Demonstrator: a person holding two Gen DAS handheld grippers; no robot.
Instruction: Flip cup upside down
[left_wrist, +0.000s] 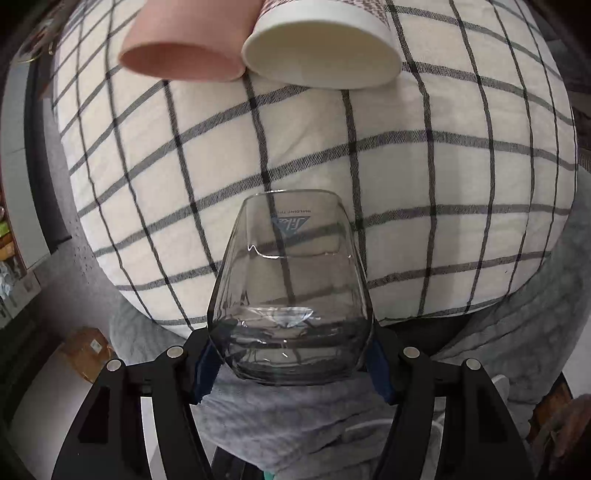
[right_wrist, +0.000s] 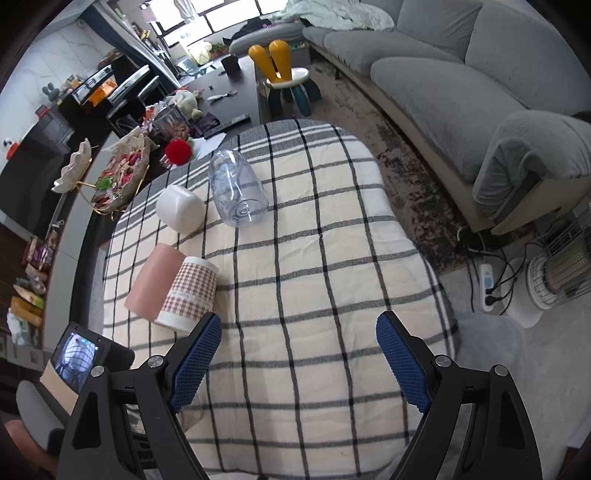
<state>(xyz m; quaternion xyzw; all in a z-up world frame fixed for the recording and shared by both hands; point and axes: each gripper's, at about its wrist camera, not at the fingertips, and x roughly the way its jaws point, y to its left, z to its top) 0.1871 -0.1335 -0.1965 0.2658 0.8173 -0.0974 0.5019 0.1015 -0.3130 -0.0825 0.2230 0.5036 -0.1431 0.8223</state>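
My left gripper (left_wrist: 291, 363) is shut on a clear stemless glass cup (left_wrist: 290, 295) near its thick base, with the open rim pointing away over the checked tablecloth (left_wrist: 443, 166). The glass is held off the table and carries a small printed logo. My right gripper (right_wrist: 298, 360) is open and empty above the near part of the tablecloth (right_wrist: 332, 258). The glass itself does not show in the right wrist view.
A pink cup (left_wrist: 177, 48) (right_wrist: 153, 286) and a plaid paper cup (left_wrist: 321, 51) (right_wrist: 188, 295) lie side by side. Farther off lie a white cup (right_wrist: 180, 208) and a clear plastic cup (right_wrist: 236, 188). A snack dish (right_wrist: 118, 173), sofa (right_wrist: 461, 81) and heater (right_wrist: 561, 273) surround the table.
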